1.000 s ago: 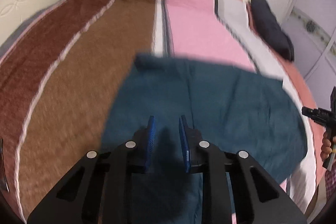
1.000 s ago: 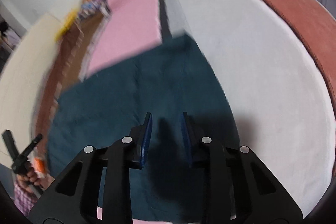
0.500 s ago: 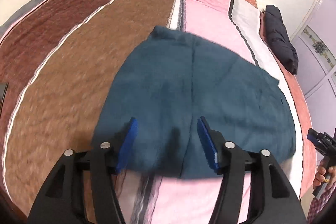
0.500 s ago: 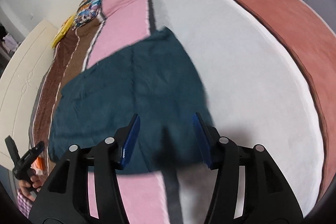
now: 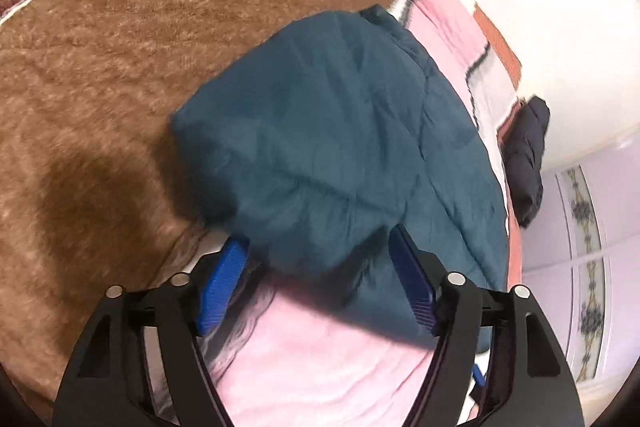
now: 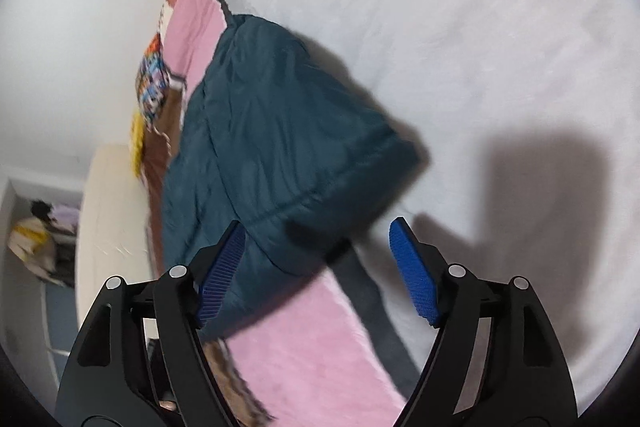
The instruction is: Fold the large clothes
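While the teal garment [image 5: 340, 131] lies flat across the striped bedspread [image 5: 100, 87], we keep our left gripper [image 5: 320, 283] and right gripper [image 6: 316, 267] opening at its near edge, apparently touching nothing, probably to release a finished fold.

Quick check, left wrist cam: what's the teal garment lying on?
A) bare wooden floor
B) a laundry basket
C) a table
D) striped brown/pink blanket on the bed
D: the teal garment lies spread on the striped blanket, straddling its brown and pink bands.
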